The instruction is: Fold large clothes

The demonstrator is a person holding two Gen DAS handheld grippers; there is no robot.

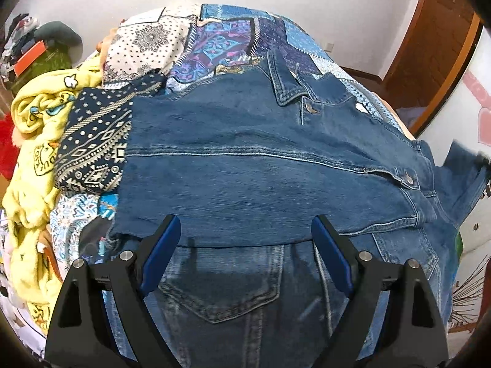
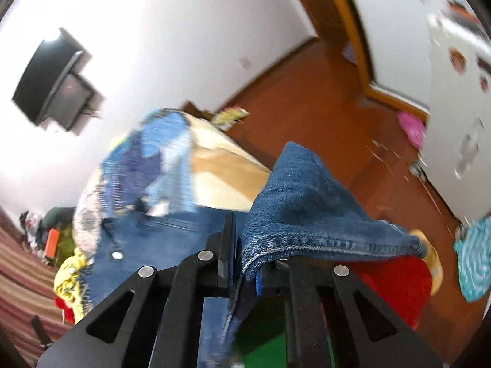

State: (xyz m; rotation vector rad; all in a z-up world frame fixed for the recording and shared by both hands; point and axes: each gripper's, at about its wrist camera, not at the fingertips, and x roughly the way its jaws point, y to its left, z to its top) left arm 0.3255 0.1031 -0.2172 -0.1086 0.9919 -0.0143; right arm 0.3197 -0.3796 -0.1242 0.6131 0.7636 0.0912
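A blue denim jacket [image 1: 245, 159] lies spread on the bed, collar toward the far end, one part folded across its middle. Below it lies more denim with a pocket [image 1: 224, 288]. My left gripper [image 1: 245, 233] hovers over the folded edge, open, with nothing between its blue pads [image 1: 162, 245]. In the right wrist view my right gripper [image 2: 237, 245] is shut on a hemmed edge of the denim jacket [image 2: 300, 202], which drapes up and over the right finger. At the right edge of the left wrist view that lifted denim flap [image 1: 463, 178] stands raised.
A patchwork bedspread [image 1: 221, 40] covers the bed. A yellow printed garment [image 1: 36, 165] and a navy patterned cloth [image 1: 92, 144] are piled at the left. A wall TV [image 2: 52, 82], wooden floor [image 2: 307, 107], red object [image 2: 392, 285] and teal cloth [image 2: 472, 260] show beside the bed.
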